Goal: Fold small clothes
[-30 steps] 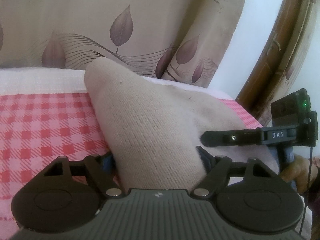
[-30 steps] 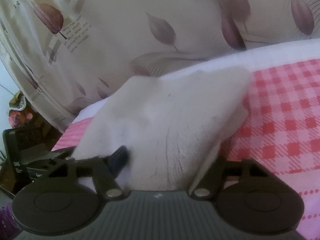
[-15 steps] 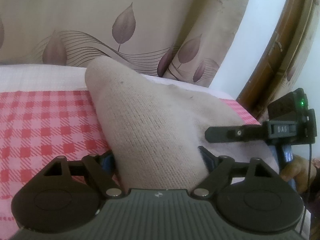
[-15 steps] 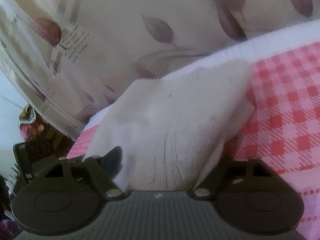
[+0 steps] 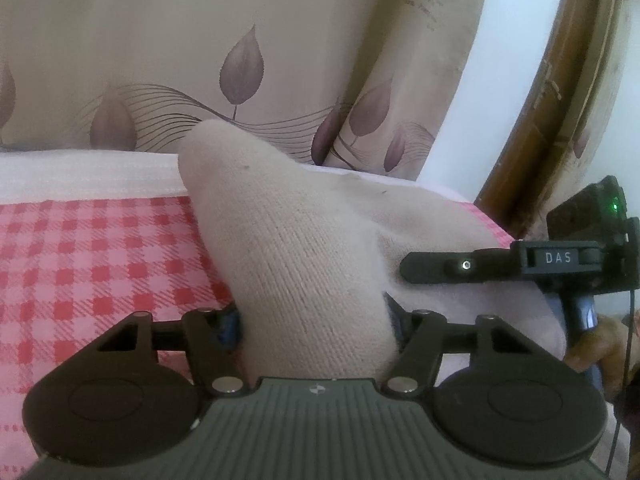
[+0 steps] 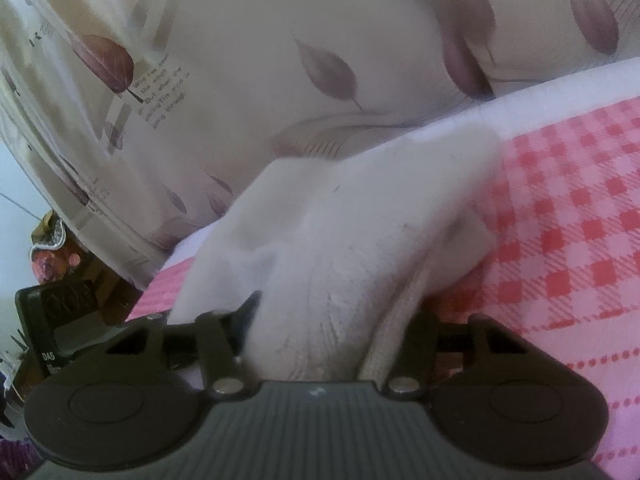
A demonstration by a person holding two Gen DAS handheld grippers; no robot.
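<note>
Grasp step in hand: left gripper (image 5: 316, 320) and right gripper (image 6: 320, 320) are both closing on the cream garment (image 5: 304, 248) at lower centre, pad contact not discernible; next, presumably, lift and fold across the checked cloth (image 5: 100, 256).

I see the sock (image 5: 304, 264) lying on the checked cloth (image 5: 88, 264), between my 2 grippers' fingers; the curtain (image 5: 160, 40) hangs behind the cloth.

Supporting surface: a bed or table, cannot tell which, covered by a red-and-pink checked cloth (image 5: 92, 256) with a plain white strip (image 5: 80, 172) along its far edge. A cream knitted garment (image 5: 304, 248) lies bunched on the checked cloth, reaching onto the white strip.
</note>
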